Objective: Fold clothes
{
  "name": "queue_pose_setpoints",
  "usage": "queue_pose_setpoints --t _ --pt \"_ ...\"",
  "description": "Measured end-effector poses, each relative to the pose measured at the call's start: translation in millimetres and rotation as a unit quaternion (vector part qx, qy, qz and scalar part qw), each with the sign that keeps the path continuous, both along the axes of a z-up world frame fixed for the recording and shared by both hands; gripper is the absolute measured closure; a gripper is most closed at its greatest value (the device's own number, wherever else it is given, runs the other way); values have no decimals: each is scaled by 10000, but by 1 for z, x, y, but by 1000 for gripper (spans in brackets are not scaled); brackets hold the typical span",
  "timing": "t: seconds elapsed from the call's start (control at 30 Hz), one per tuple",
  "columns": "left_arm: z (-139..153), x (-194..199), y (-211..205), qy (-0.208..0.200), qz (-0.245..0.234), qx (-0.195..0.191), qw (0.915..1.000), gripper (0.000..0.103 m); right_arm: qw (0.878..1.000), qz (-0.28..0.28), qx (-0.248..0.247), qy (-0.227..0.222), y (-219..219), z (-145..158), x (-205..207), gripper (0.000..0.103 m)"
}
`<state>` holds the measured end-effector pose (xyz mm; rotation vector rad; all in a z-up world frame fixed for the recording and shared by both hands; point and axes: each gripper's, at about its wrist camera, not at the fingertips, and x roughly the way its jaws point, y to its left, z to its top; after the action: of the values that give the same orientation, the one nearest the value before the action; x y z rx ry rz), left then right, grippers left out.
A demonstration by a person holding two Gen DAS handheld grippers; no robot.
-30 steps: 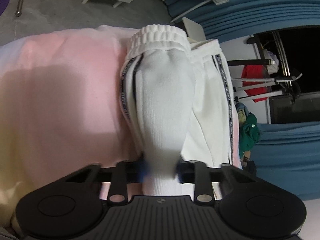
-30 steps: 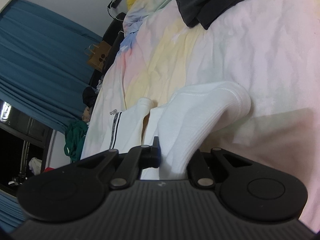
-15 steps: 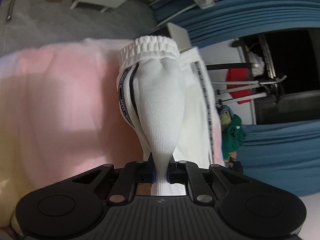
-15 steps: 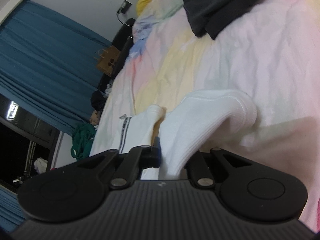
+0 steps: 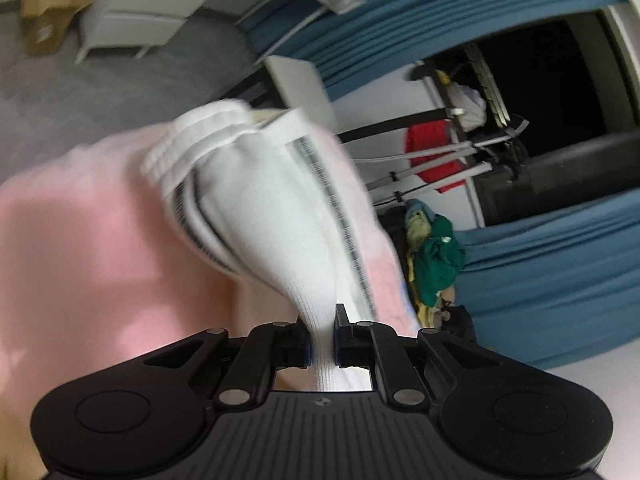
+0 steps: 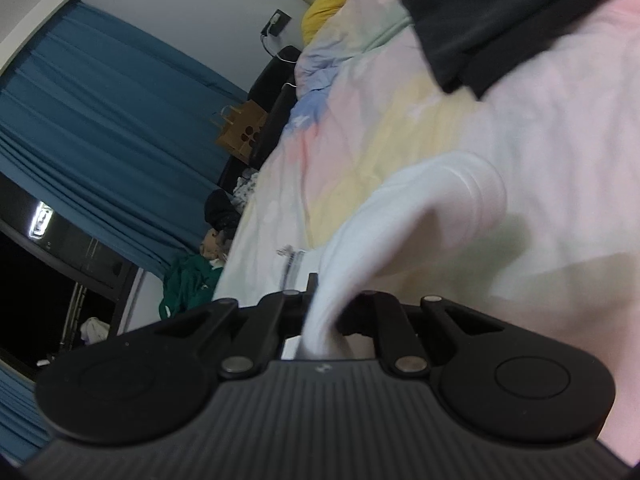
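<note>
White ribbed pants point(image 5: 276, 216) with an elastic waistband and dark lettered side stripes stretch away from my left gripper point(image 5: 322, 340), which is shut on a bunched part of the fabric. The garment hangs lifted over the pastel pink bedspread point(image 5: 92, 256), blurred by motion. In the right wrist view another part of the same white pants point(image 6: 404, 220) arches up off the bedspread point(image 6: 540, 152), and my right gripper point(image 6: 326, 320) is shut on it. The fingertips are mostly hidden by cloth.
A black garment point(image 6: 500, 20) lies on the far bed, beside a yellow pillow point(image 6: 324, 12). Beyond the bed edge stand blue curtains point(image 5: 540, 292), a drying rack with red cloth point(image 5: 432, 160), a green clothes pile point(image 5: 436, 260), white furniture point(image 5: 136, 12) and a cardboard box point(image 5: 44, 4).
Both grippers closed tighter on the white pants and lifted them. The waistband end swung up and left in the left wrist view; both views tilted and blurred.
</note>
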<state>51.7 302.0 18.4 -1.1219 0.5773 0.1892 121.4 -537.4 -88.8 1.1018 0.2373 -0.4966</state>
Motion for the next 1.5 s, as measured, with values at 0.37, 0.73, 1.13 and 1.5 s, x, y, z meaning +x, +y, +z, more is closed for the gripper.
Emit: queue_pose_setpoints --t 0.37,0.73,1.13,1.5 --pt "-3 235 -10 547 44 573 9968 92 9916 350 -944 813 2 6 246 93" --pt "-65 323 -18 994 -161 921 9906 84 9799 862 -1318 1228 -6 -52 309 88" --pt "-54 163 -36 252 -391 243 9986 16 9953 888 -180 349 10 -46 150 39" --pt "-117 107 -14 441 274 -1449 9881 17 9717 1306 1910 482 47 -100 111 38"
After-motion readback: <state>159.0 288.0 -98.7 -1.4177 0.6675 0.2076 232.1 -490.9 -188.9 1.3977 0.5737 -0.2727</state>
